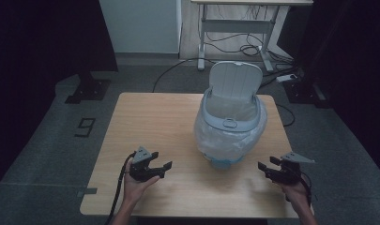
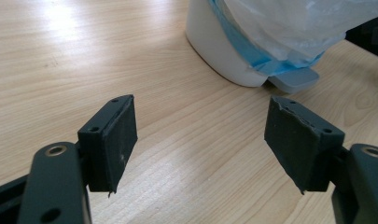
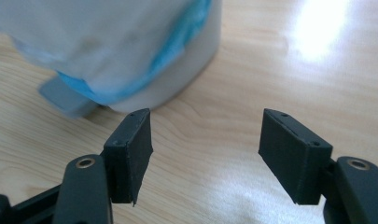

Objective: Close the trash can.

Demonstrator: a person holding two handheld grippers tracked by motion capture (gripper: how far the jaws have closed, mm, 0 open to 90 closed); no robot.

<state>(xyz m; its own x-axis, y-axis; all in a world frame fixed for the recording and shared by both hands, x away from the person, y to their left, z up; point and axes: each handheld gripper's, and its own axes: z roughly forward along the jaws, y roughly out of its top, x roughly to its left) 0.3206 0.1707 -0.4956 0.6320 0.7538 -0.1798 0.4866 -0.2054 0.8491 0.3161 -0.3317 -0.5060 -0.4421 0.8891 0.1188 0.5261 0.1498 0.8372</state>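
So there's a rounded white plastic bin [image 1: 230, 133] with a pale blue rim, flip lid standing up, and a thin crinkly clear bag pulled over its sides. It sits right of the middle of the table [image 1: 150, 122], nearer the right edge. The table is light wood-grain laminate and glossy under the lamp, on grey floor with a white desk frame and loose cables behind. The left gripper [image 1: 160, 165] and right gripper [image 1: 264, 166] hang by the near edge, matte black pads wide apart, holding nothing.
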